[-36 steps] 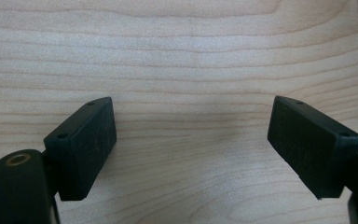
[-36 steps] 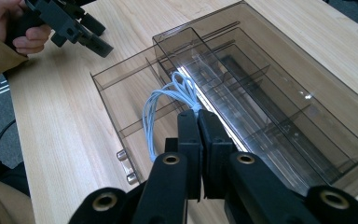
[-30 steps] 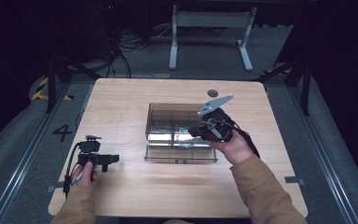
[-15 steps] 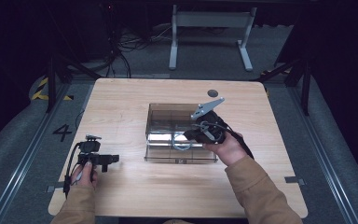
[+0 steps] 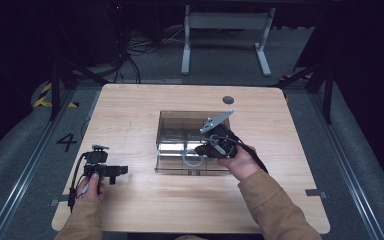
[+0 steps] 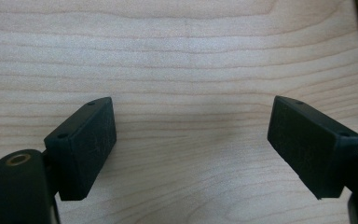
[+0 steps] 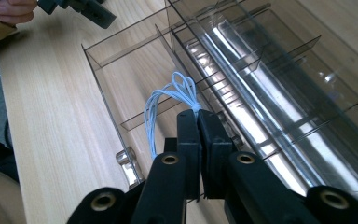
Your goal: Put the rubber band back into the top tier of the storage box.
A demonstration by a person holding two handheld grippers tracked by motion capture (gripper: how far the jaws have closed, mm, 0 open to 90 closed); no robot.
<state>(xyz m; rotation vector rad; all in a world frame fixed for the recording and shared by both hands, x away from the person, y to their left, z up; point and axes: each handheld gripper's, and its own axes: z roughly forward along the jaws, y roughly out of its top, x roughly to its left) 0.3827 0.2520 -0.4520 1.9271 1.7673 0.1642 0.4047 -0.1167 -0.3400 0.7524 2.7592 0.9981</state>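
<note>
We see a wooden table (image 5: 130, 115) and on it, near the middle, a clear plastic box (image 5: 180, 125) with many compartments. The right gripper (image 5: 203, 150) hangs over the near right part of the box, and its jaws are clenched on a bundle of thin white cable (image 7: 168, 100). The loops of the cable hang above a compartment at the near side of the box. The left gripper (image 5: 117, 171) rests at the near left part of the table, well apart from the box, with its jaws spread wide and nothing between them.
</note>
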